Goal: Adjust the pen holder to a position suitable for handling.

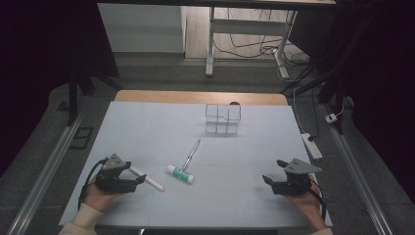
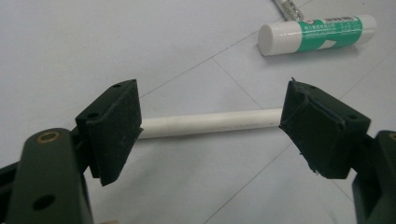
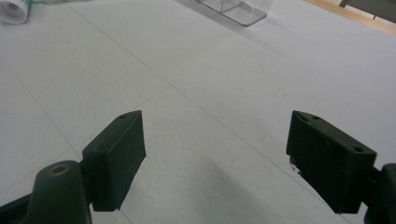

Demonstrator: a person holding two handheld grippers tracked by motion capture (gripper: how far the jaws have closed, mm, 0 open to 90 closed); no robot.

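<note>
Big white table mat (image 1: 147, 127), then the clear organizer (image 1: 222, 119) way out past both sets of fingers. Right gripper (image 3: 212, 158) spread wide, nothing between. Left gripper (image 2: 210, 135) also released; the white stick (image 2: 210, 123) lies just beyond its fingers (image 2: 116, 126), glue stick (image 2: 317, 32) farther ahead.

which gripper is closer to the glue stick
Left. The left gripper sits just left of the glue stick, jaws open over a white tube. The right gripper is farther off at the table's right side, jaws open over bare surface.
</note>
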